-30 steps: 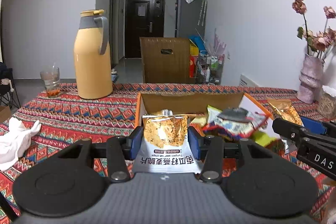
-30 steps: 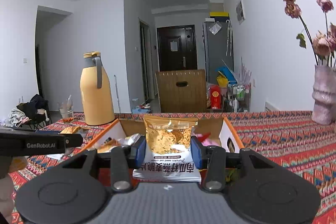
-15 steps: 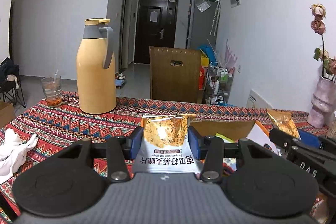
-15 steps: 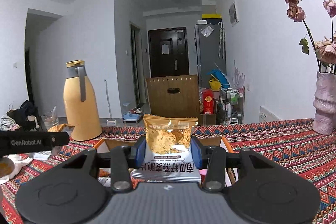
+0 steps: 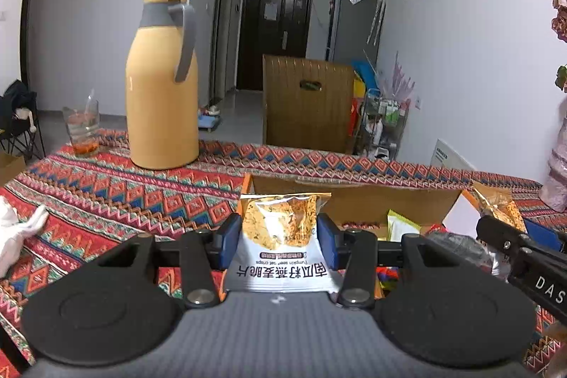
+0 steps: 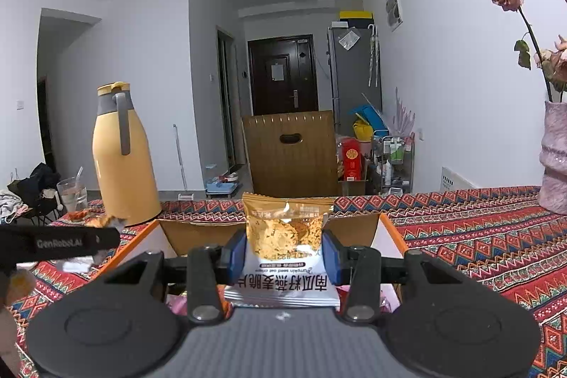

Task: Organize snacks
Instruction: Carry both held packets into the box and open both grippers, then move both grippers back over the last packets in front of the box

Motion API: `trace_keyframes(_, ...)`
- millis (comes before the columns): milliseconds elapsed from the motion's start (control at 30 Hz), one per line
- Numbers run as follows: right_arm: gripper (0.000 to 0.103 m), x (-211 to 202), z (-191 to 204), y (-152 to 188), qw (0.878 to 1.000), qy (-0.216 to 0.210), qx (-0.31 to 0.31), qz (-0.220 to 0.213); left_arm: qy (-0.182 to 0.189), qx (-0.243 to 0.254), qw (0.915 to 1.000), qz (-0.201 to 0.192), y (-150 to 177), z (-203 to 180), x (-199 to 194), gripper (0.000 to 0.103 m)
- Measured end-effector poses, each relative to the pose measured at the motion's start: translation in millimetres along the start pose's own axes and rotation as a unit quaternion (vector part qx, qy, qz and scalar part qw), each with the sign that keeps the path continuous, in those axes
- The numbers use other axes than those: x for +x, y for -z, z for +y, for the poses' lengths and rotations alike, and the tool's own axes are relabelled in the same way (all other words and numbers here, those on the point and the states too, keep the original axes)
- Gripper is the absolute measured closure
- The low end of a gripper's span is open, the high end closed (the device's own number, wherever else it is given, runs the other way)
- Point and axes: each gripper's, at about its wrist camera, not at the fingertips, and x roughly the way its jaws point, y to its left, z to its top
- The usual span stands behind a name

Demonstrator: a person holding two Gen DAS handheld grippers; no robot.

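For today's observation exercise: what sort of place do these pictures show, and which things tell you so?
Most likely a lived-in flat's dining area. A patterned tablecloth covers a table bearing a yellow thermos jug; beyond it stand a refrigerator and a dark entrance door.

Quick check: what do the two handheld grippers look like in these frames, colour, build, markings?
Both look alike: a matte black body with two round discs, black linkage arms with silver pivot screws, and blue pads on the jaws. The left gripper carries white "GenRobot.AI" lettering on its side, seen from the right wrist view. The right gripper shows white letters "DAS" in the left wrist view. No cables or sleeves visible.
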Motion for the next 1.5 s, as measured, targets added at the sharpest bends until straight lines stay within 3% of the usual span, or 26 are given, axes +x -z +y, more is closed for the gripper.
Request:
trace_keyframes(267,0.057,4,6,7,1.0,0.001,-0.007,0.012,0.007,0.0,1.0,-0.003,5,1,-2,0.052)
trace_keyframes(333,0.054,1,6,7,1.0,0.001,-0.007,0.011,0.007,-0.004,0.9999,-0.008,5,2,-5,0.039)
trace_keyframes(367,0.049,0,5,7,1.0,0.001,-0.006,0.01,0.006,-0.009,0.9998,-0.014,5,3,-7,0.025)
trace_keyframes(400,0.045,-1,4,7,1.0,0.001,-0.006,0.01,0.004,-0.013,0.9997,-0.02,4,4,-8,0.017)
trace_keyframes(433,0.042,-1,3,7,1.0,0.001,-0.006,0.01,0.001,-0.015,0.9996,-0.026,3,5,-10,0.016)
trace_keyframes(500,0.021,-4,2,7,1.0,-0.001,-0.001,0.008,0.003,-0.022,0.9992,-0.032,2,8,-13,0.001)
trace_keyframes(533,0.015,-5,1,6,1.0,0.0,0.001,0.006,0.002,-0.027,0.9989,-0.038,2,9,-15,0.0)
trace_keyframes(600,0.0,-7,-1,5,1.0,0.001,0.007,0.001,-0.002,-0.031,0.9986,-0.043,1,11,-17,0.0)
trace_keyframes(1067,0.0,-18,-4,0,1.0,-0.003,0.027,-0.007,-0.002,-0.038,0.9985,-0.039,-1,11,-21,0.0)
trace_keyframes(1500,0.0,-55,4,-9,1.0,0.008,0.012,-0.015,-0.008,-0.03,0.9981,-0.052,-6,18,-68,0.0)
